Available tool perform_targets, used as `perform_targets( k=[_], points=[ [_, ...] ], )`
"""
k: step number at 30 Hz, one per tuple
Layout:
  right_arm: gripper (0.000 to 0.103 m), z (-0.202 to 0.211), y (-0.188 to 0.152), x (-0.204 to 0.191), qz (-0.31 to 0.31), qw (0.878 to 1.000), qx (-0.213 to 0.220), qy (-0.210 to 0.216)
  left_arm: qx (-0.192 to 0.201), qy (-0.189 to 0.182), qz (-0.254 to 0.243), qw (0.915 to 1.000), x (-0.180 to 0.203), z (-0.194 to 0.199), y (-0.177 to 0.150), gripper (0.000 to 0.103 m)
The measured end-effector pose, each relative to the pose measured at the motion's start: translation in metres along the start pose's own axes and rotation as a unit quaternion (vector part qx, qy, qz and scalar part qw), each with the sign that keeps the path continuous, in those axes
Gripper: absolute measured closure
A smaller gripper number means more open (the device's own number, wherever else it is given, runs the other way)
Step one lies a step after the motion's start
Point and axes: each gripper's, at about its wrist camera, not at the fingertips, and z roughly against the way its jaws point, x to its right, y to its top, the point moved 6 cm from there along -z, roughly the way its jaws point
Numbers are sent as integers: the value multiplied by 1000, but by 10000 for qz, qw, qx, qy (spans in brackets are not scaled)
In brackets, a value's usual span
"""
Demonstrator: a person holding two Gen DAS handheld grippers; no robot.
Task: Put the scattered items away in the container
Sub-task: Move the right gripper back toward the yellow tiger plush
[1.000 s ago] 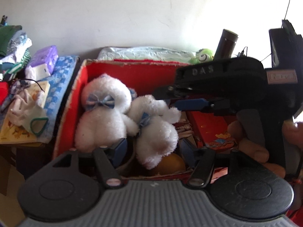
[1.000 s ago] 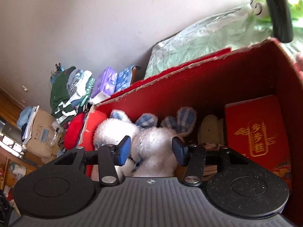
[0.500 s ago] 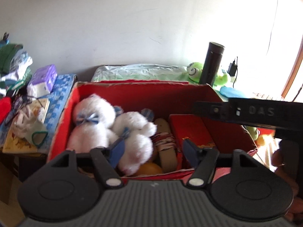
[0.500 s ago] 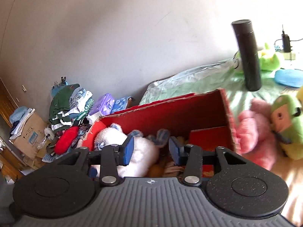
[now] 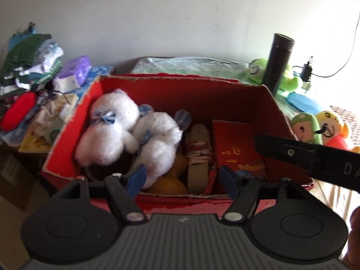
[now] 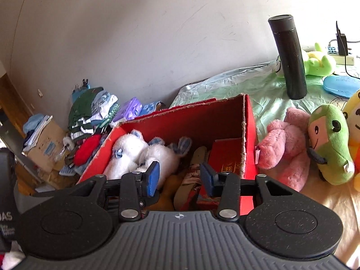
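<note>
Two grippers are recorded above a red cardboard box (image 5: pixel 67 155), each with nothing between its blue pads. The left gripper (image 5: pixel 182 177) is held with its jaws moderately apart, having just been opening; the right gripper (image 6: pixel 180 177) is set at a narrower gap, having just been closing.

Contents of the box, left to right in the left wrist view: two white plush bears (image 5: pixel 112 132) with blue bows, laid against each other; an orange round item (image 5: pixel 166 185) partly hidden beneath them; a tan sandal (image 5: pixel 198 155) with red-and-white straps; a flat red packet (image 5: pixel 236 148) with gold print, set against the right wall.

Items left outside the box, on the pale green sheet (image 6: pixel 267 85) to its right:
- a pink plush toy (image 6: pixel 285 148), just beside the box wall;
- a green plush doll (image 6: pixel 330 144), touching the pink one;
- a yellow plush doll (image 6: pixel 353 117), at the frame edge;
- a black flask (image 6: pixel 290 56), upright, farther back;
- a green frog plush (image 6: pixel 317 60) behind the flask.

Folded clothes (image 6: pixel 90 112) and a purple tissue pack (image 6: pixel 130 110) are stacked left of the box.
</note>
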Motion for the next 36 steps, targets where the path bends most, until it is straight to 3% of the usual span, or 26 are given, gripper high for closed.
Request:
perform_targets(
  k=[6,10,18,28,36],
  points=[
    [59,9,-1,5,74,9999,-41,147,-50,283,92,9995,4,8,2,25],
    [59,19,1,8,143,9997,49,199,-147,507,122,9985,9,12,7,16],
    [58,40,6,30,-52,9997,149,211,-72,750,-111,9971,32,24,18,15],
    [59,74,13,75,-367,9987,337,-49,-50,928,-555,9941,84,24,34,10],
    [59,103,13,120,-615,9965,434,-360,86,792,-788,9937,137,26,45,7]
  ],
)
